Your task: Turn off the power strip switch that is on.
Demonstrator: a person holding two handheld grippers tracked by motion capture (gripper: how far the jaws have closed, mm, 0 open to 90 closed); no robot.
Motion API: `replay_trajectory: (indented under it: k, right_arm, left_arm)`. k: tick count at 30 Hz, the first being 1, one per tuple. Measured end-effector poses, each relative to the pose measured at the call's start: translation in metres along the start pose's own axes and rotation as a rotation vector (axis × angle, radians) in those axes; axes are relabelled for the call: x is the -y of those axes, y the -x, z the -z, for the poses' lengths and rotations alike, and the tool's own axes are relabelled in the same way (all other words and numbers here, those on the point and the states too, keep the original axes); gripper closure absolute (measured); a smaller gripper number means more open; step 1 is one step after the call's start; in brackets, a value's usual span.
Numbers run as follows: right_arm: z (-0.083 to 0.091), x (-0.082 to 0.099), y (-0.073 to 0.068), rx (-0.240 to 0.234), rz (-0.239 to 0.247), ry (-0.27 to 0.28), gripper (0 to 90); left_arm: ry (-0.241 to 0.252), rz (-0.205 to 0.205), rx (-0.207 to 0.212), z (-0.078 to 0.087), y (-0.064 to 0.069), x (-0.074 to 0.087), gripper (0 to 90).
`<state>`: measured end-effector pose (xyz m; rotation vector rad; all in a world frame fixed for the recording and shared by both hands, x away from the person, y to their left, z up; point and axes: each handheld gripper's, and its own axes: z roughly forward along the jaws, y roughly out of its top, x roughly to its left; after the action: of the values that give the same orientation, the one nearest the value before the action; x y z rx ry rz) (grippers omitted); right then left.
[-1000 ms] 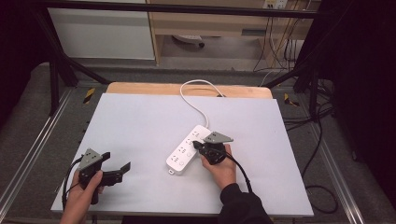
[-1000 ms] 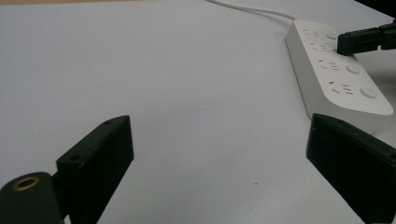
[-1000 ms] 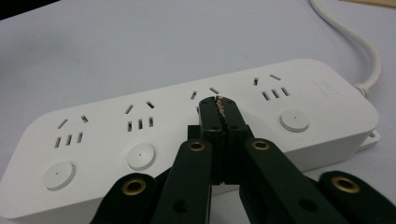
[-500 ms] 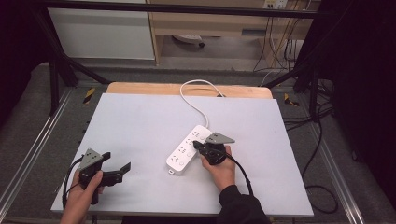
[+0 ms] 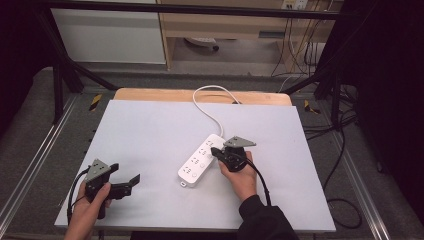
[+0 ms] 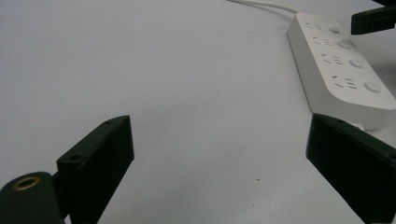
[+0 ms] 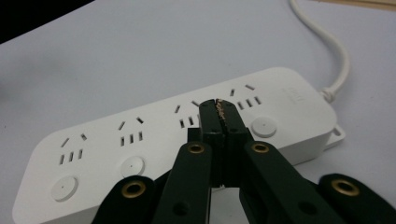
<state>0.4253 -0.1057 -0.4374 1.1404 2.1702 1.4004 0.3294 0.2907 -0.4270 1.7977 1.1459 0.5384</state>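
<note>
Right gripper [image 7: 220, 108]: jaws pressed together with nothing between them, their joined tip poised over the top face of the power strip [image 5: 202, 159], at a switch button [image 7: 264, 126] in the row along its near edge; whether the tip touches the button cannot be told. Change against the pictures of a second and half a second earlier: none to speak of; this gripper [image 5: 216, 150] sits in the same place at the strip's right side, and the strip has not shifted. Judged meaning: the work in hand is pressing the strip's switches with a closed tip, and this is a hold or slow press on one button rather than a move between buttons. Power strip: white, four socket groups each with a round button, lying flat near the middle of the table [image 5: 150, 130]. Long axis: diagonal in the high view, running from near-left to far-right. Cord end: points away from the person, to the far right; the white cable [image 5: 210, 97] leaves that end and loops back toward the table's far edge. Free end: points toward the person's left. Left gripper [image 5: 130, 182]: jaws standing wide apart, holding nothing, resting low at the near-left of the table, well apart from the strip, unchanged in place; its own view [image 6: 219, 158] looks across bare tabletop toward the strip's free end.
</note>
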Motion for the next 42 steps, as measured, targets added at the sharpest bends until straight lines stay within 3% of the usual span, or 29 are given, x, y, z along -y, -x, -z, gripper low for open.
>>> replay_trajectory:
  k: [10,16,22,25,28,31,34,42]
  right_arm:
    - [0.005,-0.005,-0.009,-0.007,0.026,-0.007,90.0]
    - [0.009,-0.009,-0.008,-0.026,0.016,0.005,81.5]
    - [0.014,-0.013,-0.007,-0.031,-0.001,0.013,62.2]
    - [0.014,-0.015,-0.005,-0.026,-0.022,0.022,44.1]
    - [0.012,-0.018,-0.004,-0.032,-0.048,-0.022,28.1]
    - [0.012,-0.022,-0.006,0.000,-0.020,-0.037,21.2]
    - [0.012,-0.024,-0.007,-0.025,-0.035,-0.041,14.0]
    - [0.016,-0.027,-0.006,-0.013,-0.024,-0.041,9.4]
  left_arm:
    - [0.003,0.001,0.003,0.000,0.001,0.000,7.7]
    - [0.004,0.002,0.005,0.000,0.001,0.000,7.7]
    - [0.004,0.002,0.005,0.000,0.001,0.000,7.7]
    - [0.004,0.001,0.006,0.001,0.001,0.000,7.7]
    - [0.005,0.002,0.008,0.000,0.001,0.000,7.7]
    - [0.004,0.001,0.008,0.000,0.001,-0.001,7.7]
    - [0.005,0.002,0.009,0.001,0.001,-0.001,7.7]
    - [0.004,0.001,0.011,0.000,0.001,-0.001,7.7]
